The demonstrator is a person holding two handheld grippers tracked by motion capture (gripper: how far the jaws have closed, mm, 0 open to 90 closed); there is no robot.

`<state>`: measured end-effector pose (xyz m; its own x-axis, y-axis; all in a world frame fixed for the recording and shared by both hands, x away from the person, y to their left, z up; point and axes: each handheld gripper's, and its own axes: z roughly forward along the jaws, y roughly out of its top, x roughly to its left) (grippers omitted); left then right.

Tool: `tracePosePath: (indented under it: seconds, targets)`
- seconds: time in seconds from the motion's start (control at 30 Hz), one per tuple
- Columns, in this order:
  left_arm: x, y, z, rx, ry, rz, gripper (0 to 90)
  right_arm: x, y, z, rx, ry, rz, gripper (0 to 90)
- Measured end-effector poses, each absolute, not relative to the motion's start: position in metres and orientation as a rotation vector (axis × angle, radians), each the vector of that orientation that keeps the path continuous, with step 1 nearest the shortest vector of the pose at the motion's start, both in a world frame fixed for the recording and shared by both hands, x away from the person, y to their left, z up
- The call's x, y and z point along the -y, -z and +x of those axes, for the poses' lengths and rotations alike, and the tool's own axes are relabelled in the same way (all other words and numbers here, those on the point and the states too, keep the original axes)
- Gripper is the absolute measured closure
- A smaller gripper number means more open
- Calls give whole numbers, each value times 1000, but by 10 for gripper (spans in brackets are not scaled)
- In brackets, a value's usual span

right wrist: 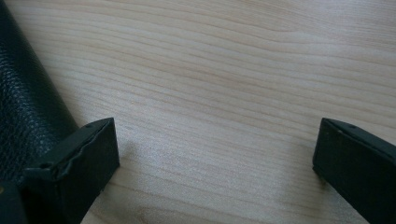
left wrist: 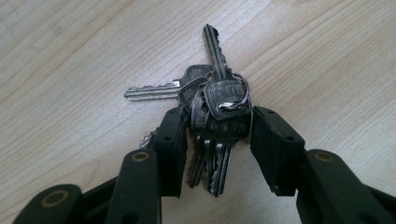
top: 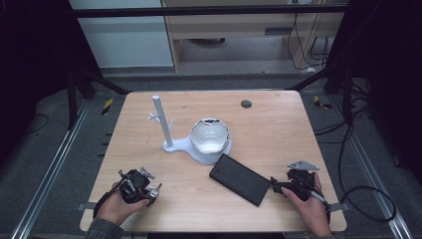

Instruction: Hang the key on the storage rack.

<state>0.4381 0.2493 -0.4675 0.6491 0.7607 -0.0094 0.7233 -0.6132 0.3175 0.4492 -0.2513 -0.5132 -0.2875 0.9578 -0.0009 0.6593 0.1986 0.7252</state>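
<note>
We are at the grasping step: the left gripper (left wrist: 212, 135) is set down over a bunch of keys (left wrist: 215, 107) lying on the wooden table (top: 278, 124), near the front left corner. Its jaws stand partly open, one on each side of the key heads and close against them. We judge they have not yet pinched the bunch, though we cannot tell for certain whether the left jaw already touches metal.

The next move, as we read it, calls for bringing the jaws together on the stacked key heads, where the bunch is thickest, and then lifting straight up. The keys are loose on their ring, so they may swing or fan out once they leave the table.

The bunch is several silver keys on one small split ring. One key points away from the gripper, one lies out to the side, and two or three point back between the jaws. The heads overlap and look worn.

The right gripper (top: 287, 185) rests near the front right corner with its jaws wide apart and nothing between them. One jaw sits just beside a black leather-textured case (top: 240, 179) that lies flat at an angle.

Behind, near the table's middle, stands a white rack with an upright post and short pegs (top: 164, 122). A white bowl (top: 210, 137) sits on its base. The pegs may be where the keys go.
</note>
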Motion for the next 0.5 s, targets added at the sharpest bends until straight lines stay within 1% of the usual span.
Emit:
tracePosePath:
  seconds: [0.03,0.1,0.27,0.47,0.5]
  targets:
    - [-250,467,438,-1190,-174,2571,531,251,513,449,-2023,-868,1504,7]
    - [-250,466,438,-1184,-172,2562,529,251,513,449,-2023,-868,1504,6]
    - [-251,468,440,-1195,-177,2563,546,251,513,449,-2023,-868,1504,6]
    - [-250,467,439,-1171,-190,2568,662,251,513,449,-2023,-868,1503,6]
    - [-250,467,439,-1171,-190,2568,668,251,513,449,-2023,-868,1503,6]
